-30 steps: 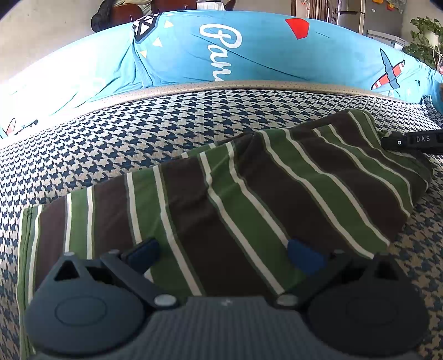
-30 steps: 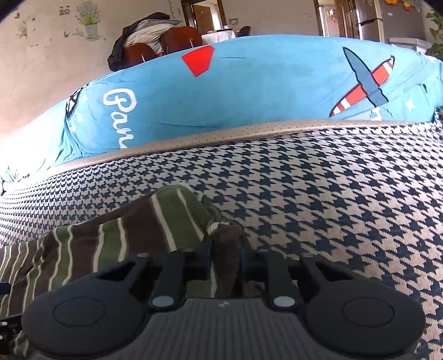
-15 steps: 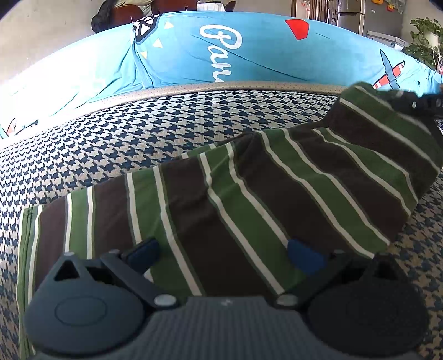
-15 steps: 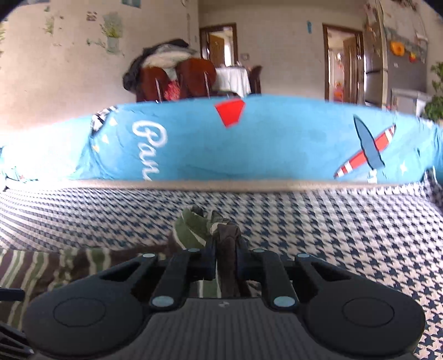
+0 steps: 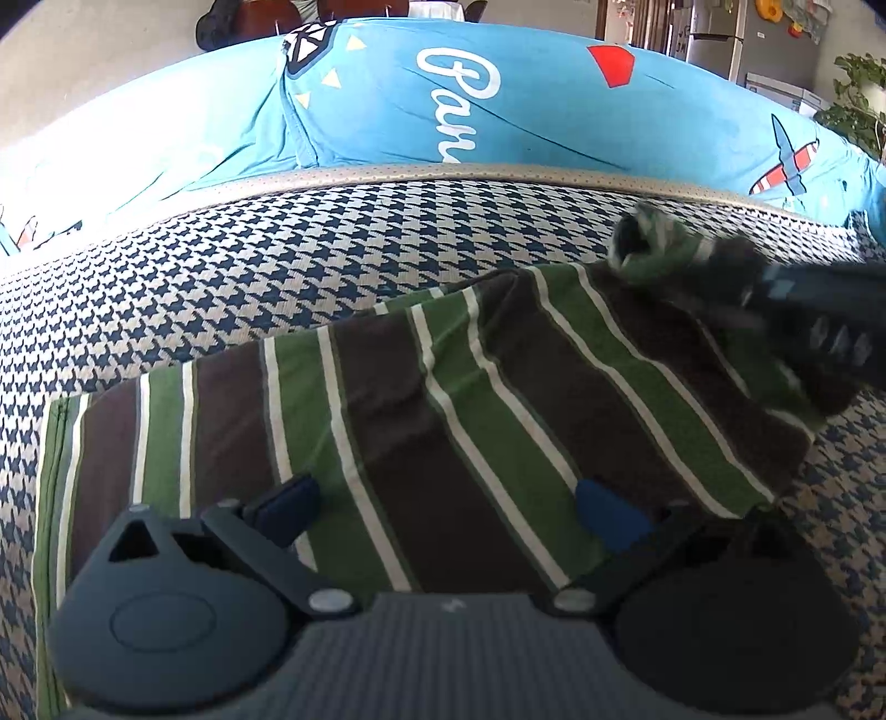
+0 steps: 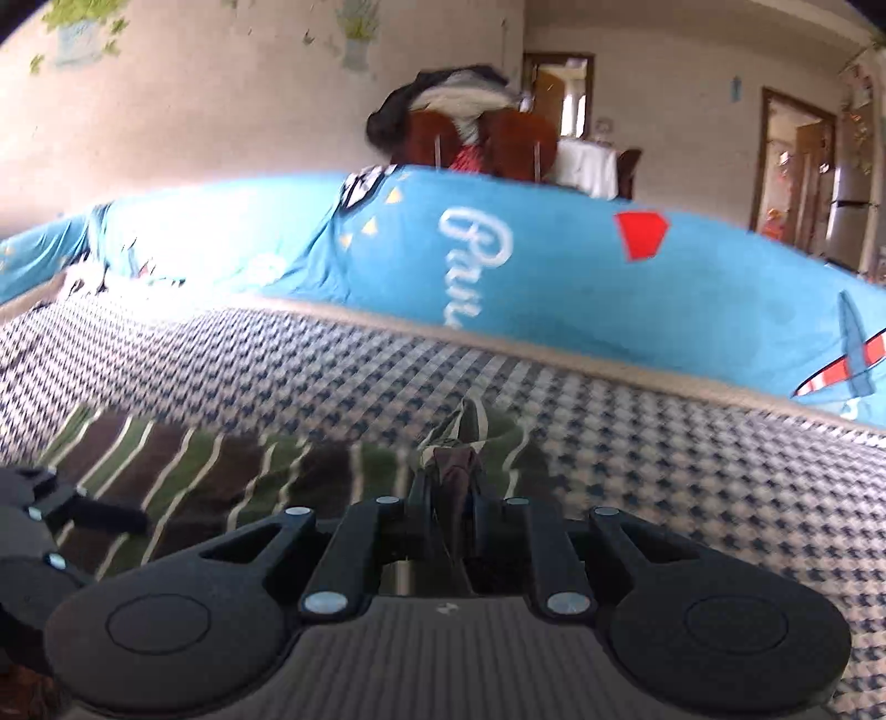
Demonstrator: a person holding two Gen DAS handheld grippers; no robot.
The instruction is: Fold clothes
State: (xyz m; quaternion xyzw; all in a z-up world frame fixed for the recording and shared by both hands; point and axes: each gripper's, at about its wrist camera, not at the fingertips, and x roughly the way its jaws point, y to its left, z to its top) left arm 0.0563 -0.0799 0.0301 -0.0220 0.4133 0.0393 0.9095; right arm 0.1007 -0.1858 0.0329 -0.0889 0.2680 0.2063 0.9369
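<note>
A green, brown and white striped garment lies on the houndstooth-covered bed. My left gripper is open, its blue-tipped fingers resting spread on the near part of the garment. My right gripper is shut on a bunched end of the garment and holds it lifted over the rest of the cloth. In the left wrist view the right gripper comes in from the right, blurred, carrying that end leftward. The left gripper's body shows at the left edge of the right wrist view.
A blue printed duvet lies bunched along the far side of the bed, also in the right wrist view. Beyond it stand chairs draped with clothes, a doorway and a fridge. Houndstooth cover lies bare around the garment.
My right gripper has lifted the garment's right end and swung it left over the rest of the cloth. The left gripper has stayed in place, open.
</note>
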